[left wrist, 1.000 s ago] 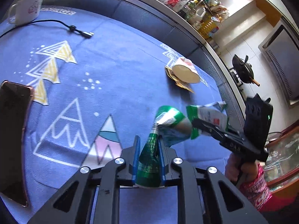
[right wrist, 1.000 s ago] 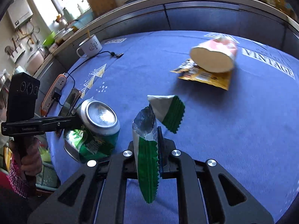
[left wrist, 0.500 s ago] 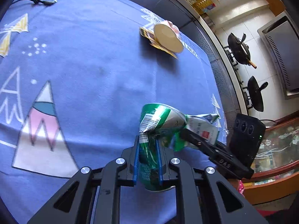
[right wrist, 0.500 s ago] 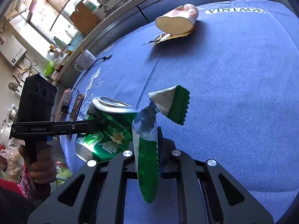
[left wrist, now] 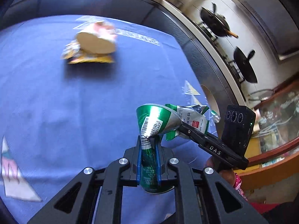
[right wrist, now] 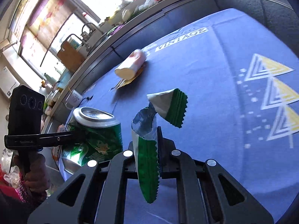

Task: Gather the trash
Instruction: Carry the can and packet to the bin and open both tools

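My left gripper [left wrist: 148, 147] is shut on a crushed green can [left wrist: 156, 123], held above the blue tablecloth [left wrist: 56, 102]. The can also shows in the right wrist view [right wrist: 95, 130], at lower left. My right gripper [right wrist: 147, 140] is shut on a green and white snack wrapper [right wrist: 149, 149], which also shows in the left wrist view [left wrist: 192, 121] just right of the can. A pink paper cup [left wrist: 96, 39] lies on its side on a yellow wrapper [left wrist: 87, 58] at the far side of the table; both show in the right wrist view, the cup [right wrist: 129, 66] over the wrapper [right wrist: 127, 81].
A white mug [right wrist: 73, 99] and a cable end [right wrist: 87, 98] sit at the table's far left edge. A counter with a sink [right wrist: 89, 37] runs behind. Two dark pans [left wrist: 214, 22] hang on the wall right of the table. A glass cabinet [left wrist: 276, 115] stands at right.
Both grippers have swung with their loads toward the table's right edge. The left view has turned right, so the cup and yellow wrapper now sit further left and the phone has left view.
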